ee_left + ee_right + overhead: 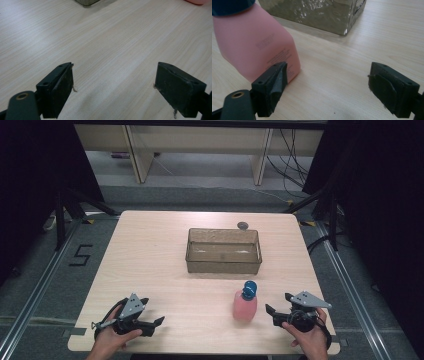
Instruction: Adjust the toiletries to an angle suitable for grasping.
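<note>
High view: a pale wood-grain table (150, 260) with a person's two hands at its near edge, each holding a two-jaw gripper. The left gripper (156, 322) lies low at the near left, its jaws pointing toward the right gripper (270, 312), which sits at the near right with jaws pointing back toward the left one. A pink bottle (244, 306) with a blue cap (249, 288) stands upright between the two grippers, just beside the right gripper's jaws and well apart from the left gripper's. A translucent brownish rectangular bin (223, 262) sits beyond the bottle, farther from both grippers; a small dark round object (243, 225) lies past the bin's far rim.

Left gripper view: jaws spread wide, nothing between them but bare tabletop.

Right gripper view: jaws likewise spread wide and gripping nothing; the pink bottle (257, 47) stands just ahead of the left-hand jaw, outside the gap, with the bin (317, 15) behind it.
</note>
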